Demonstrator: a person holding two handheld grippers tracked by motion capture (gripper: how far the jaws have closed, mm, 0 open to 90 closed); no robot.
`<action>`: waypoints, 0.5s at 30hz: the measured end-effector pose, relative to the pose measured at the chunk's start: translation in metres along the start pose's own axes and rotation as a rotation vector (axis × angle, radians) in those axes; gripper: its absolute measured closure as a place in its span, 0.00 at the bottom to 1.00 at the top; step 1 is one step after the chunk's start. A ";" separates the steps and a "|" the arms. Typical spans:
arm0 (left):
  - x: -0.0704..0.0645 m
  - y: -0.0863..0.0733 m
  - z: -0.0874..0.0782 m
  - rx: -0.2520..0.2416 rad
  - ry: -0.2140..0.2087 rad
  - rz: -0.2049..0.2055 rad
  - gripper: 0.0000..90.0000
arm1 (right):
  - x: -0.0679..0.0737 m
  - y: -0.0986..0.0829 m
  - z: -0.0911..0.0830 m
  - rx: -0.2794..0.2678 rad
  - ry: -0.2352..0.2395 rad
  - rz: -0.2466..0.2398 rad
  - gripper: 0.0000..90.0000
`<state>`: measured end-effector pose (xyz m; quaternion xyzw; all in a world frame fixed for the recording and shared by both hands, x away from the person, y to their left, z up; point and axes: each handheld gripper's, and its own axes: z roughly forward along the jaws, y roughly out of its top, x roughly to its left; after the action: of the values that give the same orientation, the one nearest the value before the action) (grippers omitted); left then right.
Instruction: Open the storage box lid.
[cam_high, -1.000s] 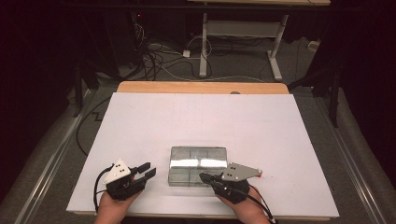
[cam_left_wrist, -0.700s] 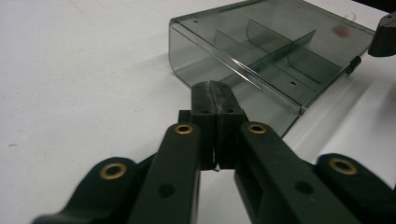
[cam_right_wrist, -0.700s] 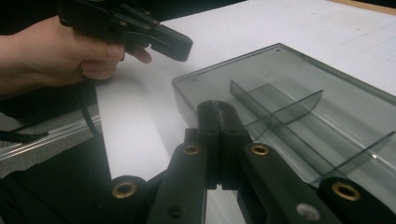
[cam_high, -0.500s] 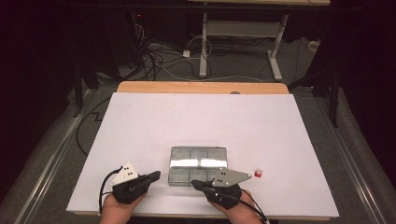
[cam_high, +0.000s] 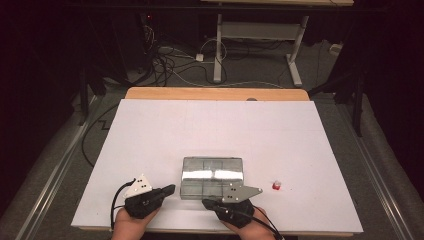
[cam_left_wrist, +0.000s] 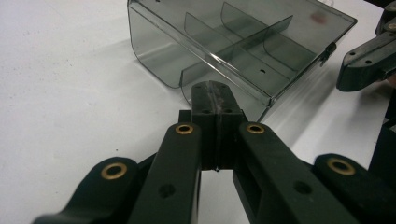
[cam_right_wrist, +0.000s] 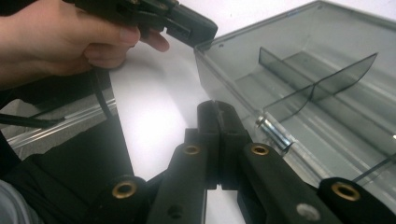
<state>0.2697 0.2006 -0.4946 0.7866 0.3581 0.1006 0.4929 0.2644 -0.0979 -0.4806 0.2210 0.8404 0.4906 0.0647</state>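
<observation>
A clear plastic compartment box (cam_high: 212, 177) lies flat near the front edge of the white table (cam_high: 210, 130), its long axis running left to right. The left gripper (cam_high: 167, 190) and right gripper (cam_high: 207, 204), both with jaws pressed together and holding nothing, sit at the box's near corners. A small red object (cam_high: 275, 185) lies well to its right.

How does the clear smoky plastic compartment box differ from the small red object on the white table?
The clear smoky plastic compartment box is large, rectangular and see-through, with dividers inside; the small red object is tiny and opaque. The box lies between the left gripper and right gripper; the red object sits apart, to the right. Both rest on the white table.
</observation>
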 end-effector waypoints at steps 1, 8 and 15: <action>-0.001 0.000 0.001 0.007 0.004 0.004 0.97 | 0.000 -0.001 0.001 0.007 0.000 -0.001 1.00; -0.002 0.001 0.001 0.014 0.001 0.013 0.97 | -0.001 -0.005 0.004 0.049 -0.022 0.018 1.00; -0.002 0.001 0.002 0.017 -0.011 0.010 0.97 | -0.004 -0.008 0.004 0.076 -0.038 0.032 1.00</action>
<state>0.2695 0.1976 -0.4937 0.7931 0.3522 0.0958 0.4876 0.2672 -0.0997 -0.4904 0.2459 0.8534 0.4552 0.0643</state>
